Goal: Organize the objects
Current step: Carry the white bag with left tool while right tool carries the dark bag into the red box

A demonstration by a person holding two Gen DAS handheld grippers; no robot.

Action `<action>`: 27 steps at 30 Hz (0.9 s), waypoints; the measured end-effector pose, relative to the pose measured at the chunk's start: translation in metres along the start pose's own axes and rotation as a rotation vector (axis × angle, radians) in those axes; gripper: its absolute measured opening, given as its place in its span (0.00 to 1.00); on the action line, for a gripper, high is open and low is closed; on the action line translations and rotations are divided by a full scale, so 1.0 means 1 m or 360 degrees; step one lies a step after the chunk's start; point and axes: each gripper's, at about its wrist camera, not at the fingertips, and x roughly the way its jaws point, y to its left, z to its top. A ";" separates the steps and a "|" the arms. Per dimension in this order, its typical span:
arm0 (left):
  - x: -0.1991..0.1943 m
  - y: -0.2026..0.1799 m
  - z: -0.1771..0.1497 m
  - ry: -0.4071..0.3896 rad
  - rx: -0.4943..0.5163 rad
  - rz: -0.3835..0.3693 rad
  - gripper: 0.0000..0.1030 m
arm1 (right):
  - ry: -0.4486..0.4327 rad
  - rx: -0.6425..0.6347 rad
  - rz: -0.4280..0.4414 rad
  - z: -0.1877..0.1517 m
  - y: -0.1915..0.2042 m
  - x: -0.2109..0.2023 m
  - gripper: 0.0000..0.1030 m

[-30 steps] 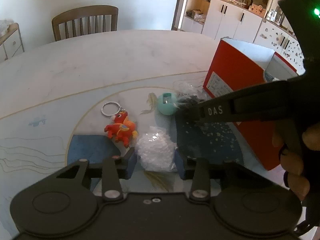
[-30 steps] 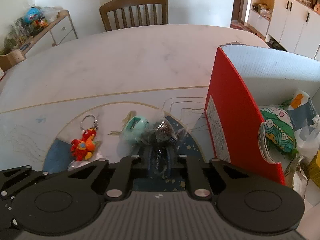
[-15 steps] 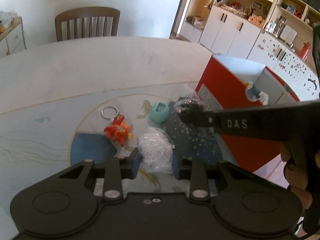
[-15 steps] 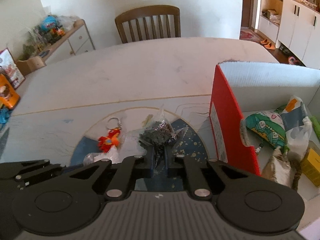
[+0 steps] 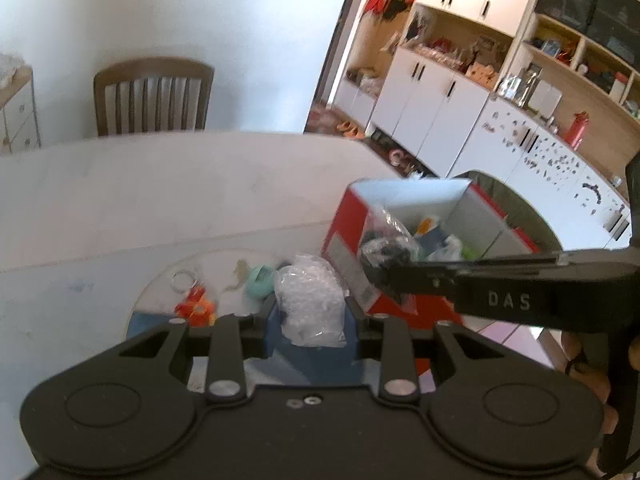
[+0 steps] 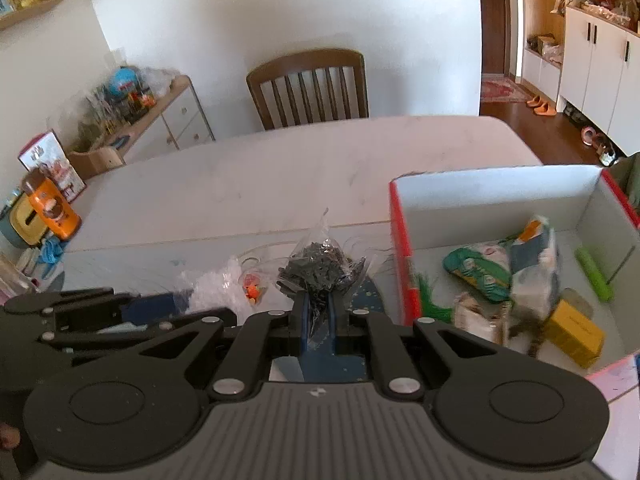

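The left gripper [image 5: 308,316] clamps a white bag [image 5: 310,300] — upright. The right gripper [image 6: 318,316] pinches a dark bag [image 6: 320,268] — twisted neck pointing up, left of the red box [image 6: 404,264].

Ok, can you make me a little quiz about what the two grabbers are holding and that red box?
1. True or false: the left gripper holds the bag of white bits.
2. What does the right gripper hold? A) the orange keychain toy B) the bag of dark bits C) the teal round thing
3. Fill in: the red box is open at the ____ and already has things inside.

Key: 1 true; 2 B; 3 top.
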 end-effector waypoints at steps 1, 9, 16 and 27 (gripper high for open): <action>-0.003 -0.005 0.002 -0.0016 0.0016 -0.0003 0.30 | -0.0010 0.0010 0.0003 0.000 -0.003 -0.006 0.09; -0.011 -0.045 0.018 -0.0089 0.0053 -0.0040 0.30 | -0.0084 0.0055 -0.0002 -0.001 -0.040 -0.048 0.09; -0.005 -0.076 0.027 -0.0105 0.0084 -0.0052 0.30 | -0.0131 0.0086 -0.0031 -0.001 -0.082 -0.069 0.09; 0.030 -0.126 0.034 -0.0039 0.0117 -0.0076 0.30 | -0.0138 0.0150 -0.0100 -0.013 -0.158 -0.086 0.09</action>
